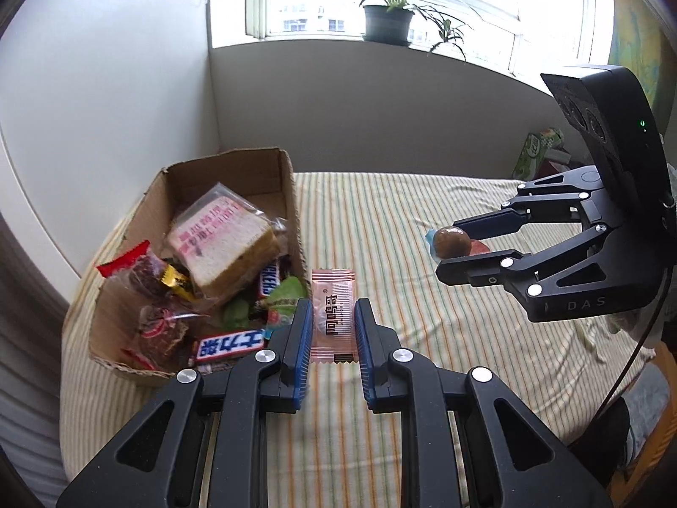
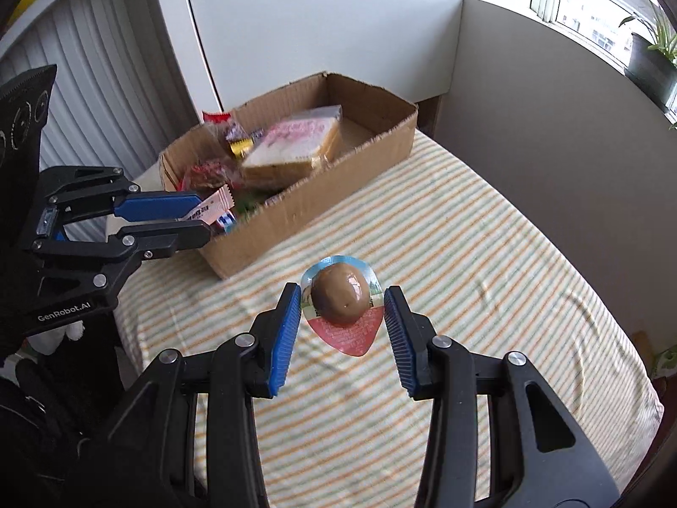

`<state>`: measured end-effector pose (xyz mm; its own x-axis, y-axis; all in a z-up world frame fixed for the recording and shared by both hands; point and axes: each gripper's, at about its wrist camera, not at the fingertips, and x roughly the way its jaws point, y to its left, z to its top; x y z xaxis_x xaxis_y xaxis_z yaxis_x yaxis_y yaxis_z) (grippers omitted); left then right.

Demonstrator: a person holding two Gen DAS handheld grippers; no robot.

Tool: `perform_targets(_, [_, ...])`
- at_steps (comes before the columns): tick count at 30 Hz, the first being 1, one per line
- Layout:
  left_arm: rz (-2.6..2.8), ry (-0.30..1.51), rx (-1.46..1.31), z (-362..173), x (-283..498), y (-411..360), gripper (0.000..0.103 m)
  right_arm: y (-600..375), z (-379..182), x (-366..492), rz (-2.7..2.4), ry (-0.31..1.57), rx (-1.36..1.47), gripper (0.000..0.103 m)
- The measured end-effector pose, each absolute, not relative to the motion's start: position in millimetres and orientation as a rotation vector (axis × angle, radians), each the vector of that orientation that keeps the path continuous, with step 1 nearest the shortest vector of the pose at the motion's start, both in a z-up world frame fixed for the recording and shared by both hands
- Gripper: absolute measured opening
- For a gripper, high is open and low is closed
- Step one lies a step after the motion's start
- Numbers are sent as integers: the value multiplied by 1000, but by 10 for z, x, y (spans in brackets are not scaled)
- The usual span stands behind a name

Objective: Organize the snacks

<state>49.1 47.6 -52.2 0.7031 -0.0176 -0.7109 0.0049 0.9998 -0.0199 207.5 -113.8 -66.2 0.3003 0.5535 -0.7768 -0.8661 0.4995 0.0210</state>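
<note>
A cardboard box (image 1: 292, 194) (image 2: 338, 194) full of wrapped snacks stands on the striped cloth at the left. My left gripper (image 1: 333, 317) is shut on a pink snack packet (image 1: 333, 317) and holds it just right of the box's near corner; it also shows in the right wrist view (image 2: 199, 211) with the packet (image 2: 213, 207) at the box's edge. My right gripper (image 2: 342, 309) is shut on a packaged brown egg (image 2: 340, 298) and holds it above the cloth, apart from the box; it also shows in the left wrist view (image 1: 455, 249) with the egg (image 1: 453, 242).
The striped cloth (image 2: 486, 254) covers the table. A grey wall and a white cabinet (image 2: 296, 21) stand behind the box. A potted plant (image 1: 389, 12) sits on the window sill. A green package (image 1: 537, 152) lies at the far right edge.
</note>
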Motion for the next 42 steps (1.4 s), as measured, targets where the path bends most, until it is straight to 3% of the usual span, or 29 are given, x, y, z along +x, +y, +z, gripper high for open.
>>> perform_targets(9, [86, 743, -43, -449, 470, 1155, 18, -407, -572, 1981, 1039, 784, -467, 43])
perform_targets(19, [128, 729, -69, -440, 481, 1395, 23, -141, -625, 1950, 1037, 782, -495, 45])
perform_targets(20, [132, 727, -72, -435, 480, 1405, 28, -149, -619, 1953, 1037, 780, -491, 47])
perform_targets(23, [136, 721, -78, -419, 483, 1425, 28, -183, -576, 1963, 1026, 765, -473, 61])
perform_targets(35, [152, 706, -83, -336, 280, 1420, 28, -347, -471, 1793, 1008, 746, -442, 61])
perform_targets(37, [157, 705, -86, -320, 230, 1407, 36, -381, -449, 1743, 1003, 738, -439, 61])
perform_targets(38, [161, 698, -85, -307, 197, 1399, 48, -399, -439, 1716, 1001, 735, -436, 61])
perform_targets(39, [166, 691, -85, -292, 163, 1387, 53, -418, -430, 1691, 999, 732, -433, 62])
perform_targets(42, [172, 682, -87, -259, 66, 1363, 54, -476, -404, 1616, 991, 721, -421, 63])
